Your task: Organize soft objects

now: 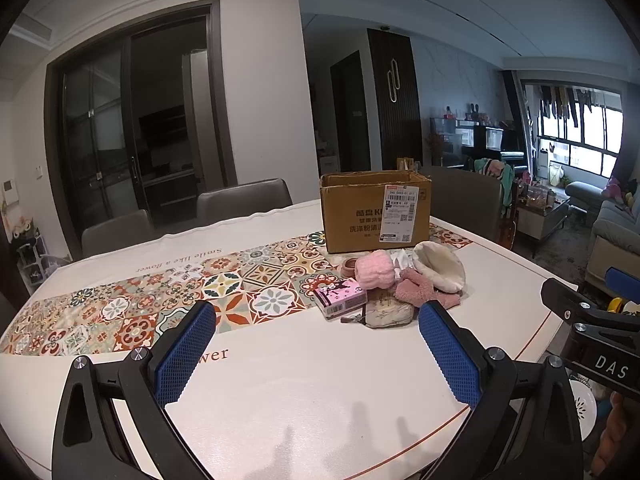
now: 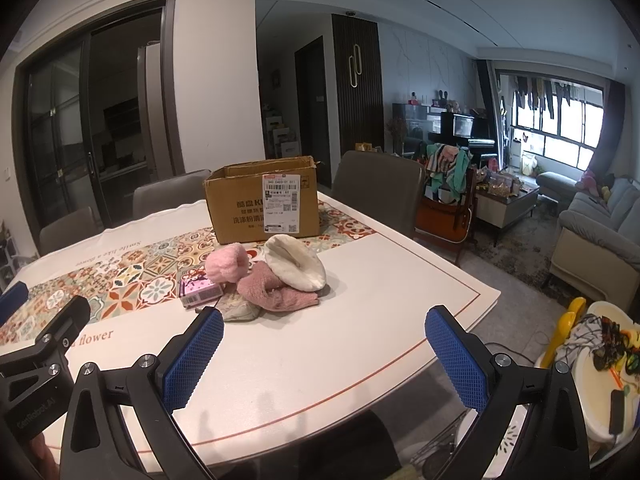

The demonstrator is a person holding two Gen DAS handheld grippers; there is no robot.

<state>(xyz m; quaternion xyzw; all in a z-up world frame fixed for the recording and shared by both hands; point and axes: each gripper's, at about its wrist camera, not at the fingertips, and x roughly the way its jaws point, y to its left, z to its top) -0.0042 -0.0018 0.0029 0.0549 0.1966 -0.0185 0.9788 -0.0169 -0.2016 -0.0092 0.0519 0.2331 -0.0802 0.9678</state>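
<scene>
- The left hand-held gripper (image 1: 316, 344) hovers low over the near part of the worktop (image 1: 320, 384), its blue-padded fingers (image 1: 186, 350) spread wide with nothing between them.
- The right hand-held gripper (image 2: 324, 350) is held at a similar height over the worktop's near right corner, jaws likewise wide and empty; each tool shows at the edge of the other's view.
- Ahead of both, well apart from the fingertips, lies a small heap of soft things: a light pink fluffy roll (image 1: 374, 270), a cream fleece hat (image 1: 440, 266), and a dusty pink knitted piece (image 1: 422, 294) sprawled against the hat.
- A beige fabric pouch (image 1: 388, 312) sits at the heap's near edge, closest to the left gripper's right finger, touching the knitted piece.
- A small pink printed box (image 1: 340, 300) lies just left of the pouch; its print is too small to read.
- Beyond the heap stands an open cardboard box (image 1: 374, 212) with a white barcode shipping label (image 1: 402, 212) and Chinese printing, partly hidden by the label; the label digits are too fine to trust.
- A tiled-pattern runner (image 1: 168, 300) crosses the worktop; the cloth reads "Smile like a flower".
- The right tool's body shows "DAS" in the left view.
- Grey chairs (image 2: 376, 184) stand behind the worktop.
</scene>
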